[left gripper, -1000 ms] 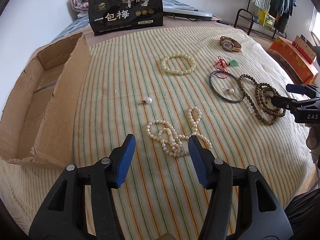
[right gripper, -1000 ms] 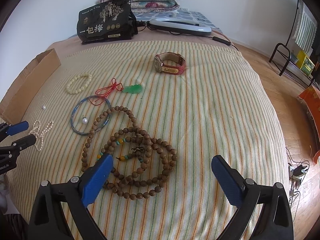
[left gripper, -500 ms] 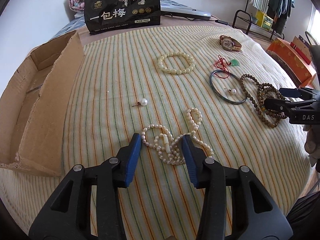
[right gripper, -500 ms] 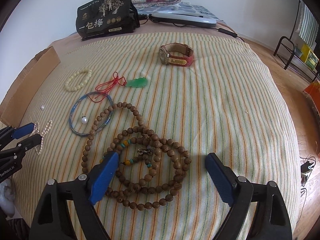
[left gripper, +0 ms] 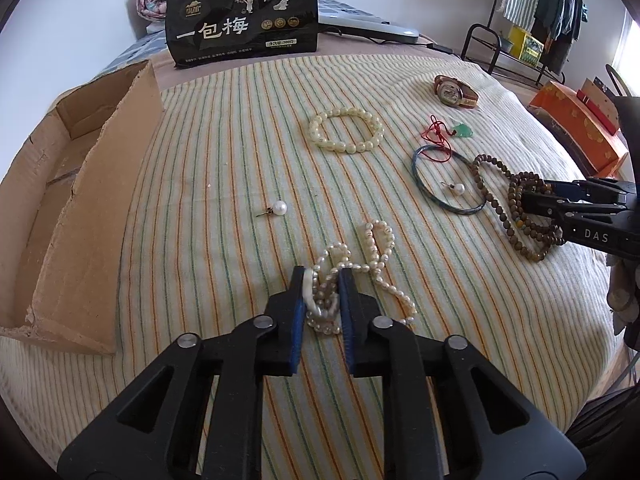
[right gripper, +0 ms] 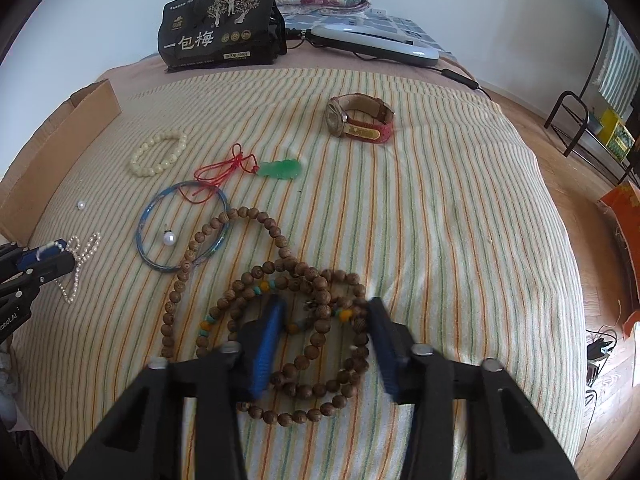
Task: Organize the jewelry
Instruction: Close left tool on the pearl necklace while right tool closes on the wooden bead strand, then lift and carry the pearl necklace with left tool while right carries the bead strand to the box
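Note:
Jewelry lies on a striped bed cover. My left gripper (left gripper: 322, 280) is shut on the bunched part of a pearl necklace (left gripper: 376, 240), which still rests on the cover; it also shows in the right wrist view (right gripper: 82, 254). My right gripper (right gripper: 324, 308) is partly closed, its jaws straddling the coiled wooden bead necklace (right gripper: 280, 272), seen too in the left wrist view (left gripper: 516, 204). Nearby lie a blue bangle (right gripper: 182, 228) with a pearl earring (right gripper: 169, 237) inside, a second pearl earring (left gripper: 279, 208), a cream bead bracelet (left gripper: 346, 130), a jade pendant on red cord (right gripper: 278, 169) and a watch (right gripper: 360, 120).
An open cardboard box (left gripper: 60, 208) stands at the left edge of the bed. A black printed bag (left gripper: 244, 16) and a grey device (right gripper: 376, 42) with a cable sit at the back. An orange box (left gripper: 576, 128) and a clothes rack (left gripper: 532, 12) are on the floor to the right.
My left gripper moved forward and closed on the pearl necklace. My right gripper came down over the wooden beads and its jaws narrowed around the coil.

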